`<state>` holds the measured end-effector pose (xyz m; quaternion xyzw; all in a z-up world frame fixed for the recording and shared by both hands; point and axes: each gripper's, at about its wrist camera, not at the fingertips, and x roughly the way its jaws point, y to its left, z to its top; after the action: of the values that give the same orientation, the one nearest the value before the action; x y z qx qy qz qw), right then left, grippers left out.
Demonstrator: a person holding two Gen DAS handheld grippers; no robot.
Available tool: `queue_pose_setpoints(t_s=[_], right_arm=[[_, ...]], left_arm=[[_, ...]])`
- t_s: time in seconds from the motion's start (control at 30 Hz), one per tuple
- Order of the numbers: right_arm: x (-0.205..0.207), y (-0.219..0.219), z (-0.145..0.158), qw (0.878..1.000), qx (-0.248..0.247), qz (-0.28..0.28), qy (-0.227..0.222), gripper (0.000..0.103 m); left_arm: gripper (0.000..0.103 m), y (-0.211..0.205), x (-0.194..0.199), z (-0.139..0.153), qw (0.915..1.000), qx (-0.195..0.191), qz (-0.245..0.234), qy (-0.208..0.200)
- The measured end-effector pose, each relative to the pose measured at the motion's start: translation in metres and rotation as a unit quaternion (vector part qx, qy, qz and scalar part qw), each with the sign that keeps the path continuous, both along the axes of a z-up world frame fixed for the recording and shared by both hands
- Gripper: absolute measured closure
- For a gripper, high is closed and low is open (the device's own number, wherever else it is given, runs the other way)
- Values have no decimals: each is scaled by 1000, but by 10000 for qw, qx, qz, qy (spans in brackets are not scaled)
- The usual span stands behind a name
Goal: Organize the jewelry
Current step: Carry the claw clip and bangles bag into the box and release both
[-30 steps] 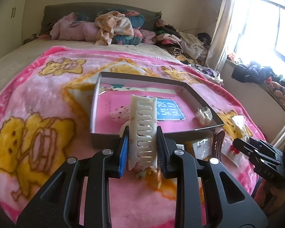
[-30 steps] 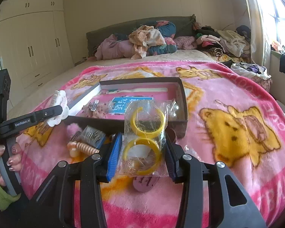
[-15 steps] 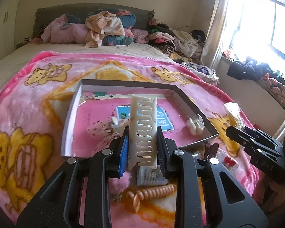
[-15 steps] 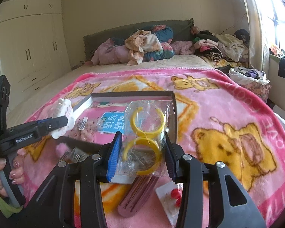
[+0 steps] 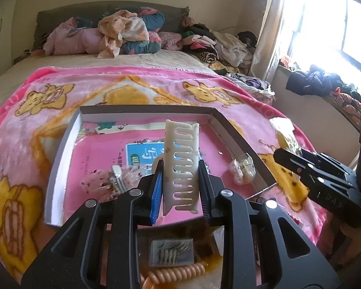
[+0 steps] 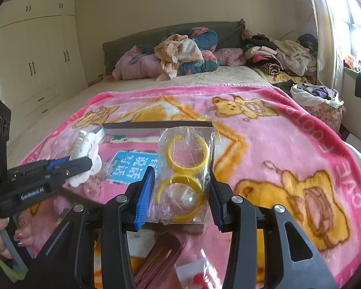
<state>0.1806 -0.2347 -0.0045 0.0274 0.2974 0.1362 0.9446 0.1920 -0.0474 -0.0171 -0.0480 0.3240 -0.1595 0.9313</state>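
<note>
left gripper (image 5: 181,187): black frame with blue finger pads, closed on a cream plastic hair clip with interlocking teeth (image 5: 181,168); the clip stands upright between the pads, its top end above the fingertips, held over the near part of the tray.
right gripper (image 6: 180,195): same build, clamped on a clear plastic bag holding two yellow bangles (image 6: 184,175); one bangle sits above the other, the lower one between the pads, the bag raised over the tray's near right corner.
tray: a shallow grey-walled cardboard box with a pink printed floor (image 5: 60,149), lying on a pink fleece blanket with yellow bear pictures (image 6: 288,159) spread over the bed.
tray contents: a blue printed card (image 5: 142,154) near the middle, a silver hair clip (image 5: 116,177) on a speckled pink piece to the left, a small crumpled clear packet (image 5: 241,168) against the right wall.
outside the tray, near edge: a small clear bag of dark hairpins (image 5: 172,251) and an orange spiral hair tie (image 5: 178,273) on the blanket below the left gripper; a brown hair clip (image 6: 161,260) and a packet with red pieces (image 6: 199,277) below the right gripper.
background: a heap of clothes (image 6: 178,53) at the headboard, white wardrobes (image 6: 33,60) to the left.
</note>
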Motion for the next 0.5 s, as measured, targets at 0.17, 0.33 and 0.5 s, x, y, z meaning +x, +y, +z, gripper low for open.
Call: queue_pose_setpoints(t_s=[0.17,0.33,0.5], right_arm=[[17,-4,3,10000,34,26,14,63],[37,-6,3,9998,116,88,160,63],[59,-4,-5,9989,216,145,402,63]], left_arm=[[84,-8,9,-3,10000,87,-13,2],[84,-14,16,-8,9998,152,-39,75],[84,-16,23,-15,9997,171,-58,191]])
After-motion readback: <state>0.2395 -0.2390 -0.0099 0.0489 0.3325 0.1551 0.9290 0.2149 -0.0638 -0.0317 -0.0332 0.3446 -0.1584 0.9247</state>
